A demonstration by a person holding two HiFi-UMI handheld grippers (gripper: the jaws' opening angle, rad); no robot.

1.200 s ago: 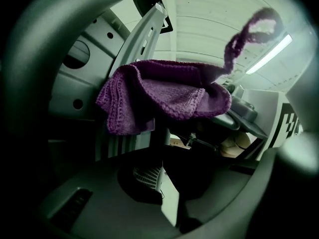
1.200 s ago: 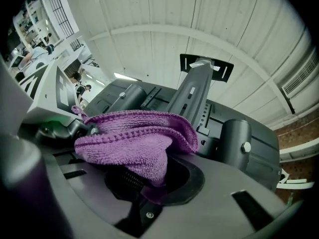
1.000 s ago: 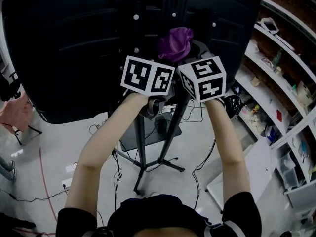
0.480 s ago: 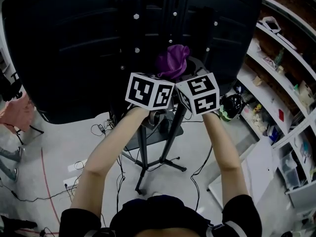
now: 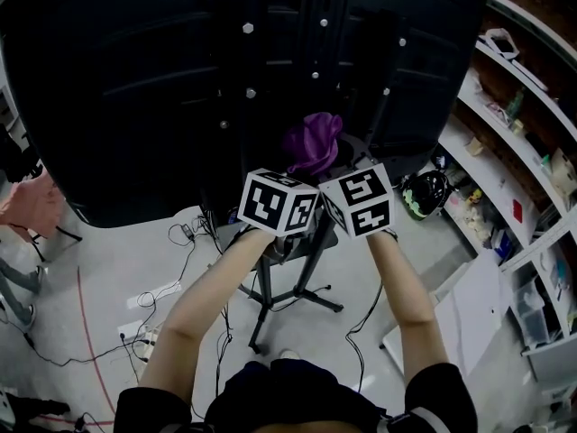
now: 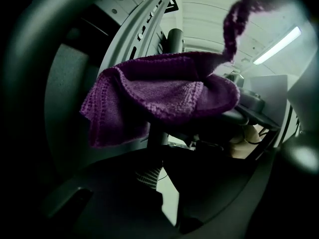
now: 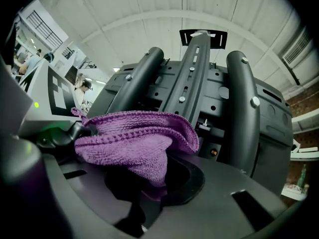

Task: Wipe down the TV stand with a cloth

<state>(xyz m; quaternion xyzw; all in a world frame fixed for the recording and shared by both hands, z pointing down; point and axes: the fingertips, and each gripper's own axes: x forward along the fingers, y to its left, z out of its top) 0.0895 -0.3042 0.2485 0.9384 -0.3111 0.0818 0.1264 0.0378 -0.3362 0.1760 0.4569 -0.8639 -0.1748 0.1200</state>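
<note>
While the fingers [image 7: 224, 183] of the right gripper [image 7: 144, 183] pinch the purple cloth [image 7: 134, 138], rub it flat and slow on the TV stand [image 7: 195, 78]; the left gripper [image 6: 169, 198] has its fingers together, empty.

Head view: high over the person, facing steeply down on the black metal TV stand [image 5: 260, 300] and the pale floor [image 5: 108, 269], mid range. Left gripper view: very close under the purple knitted cloth [image 6: 159, 91], facing up to the ribbed ceiling [image 6: 209, 9]. Right gripper view: close, low, facing up the stand's uprights. All three share cloth and stand.
</note>
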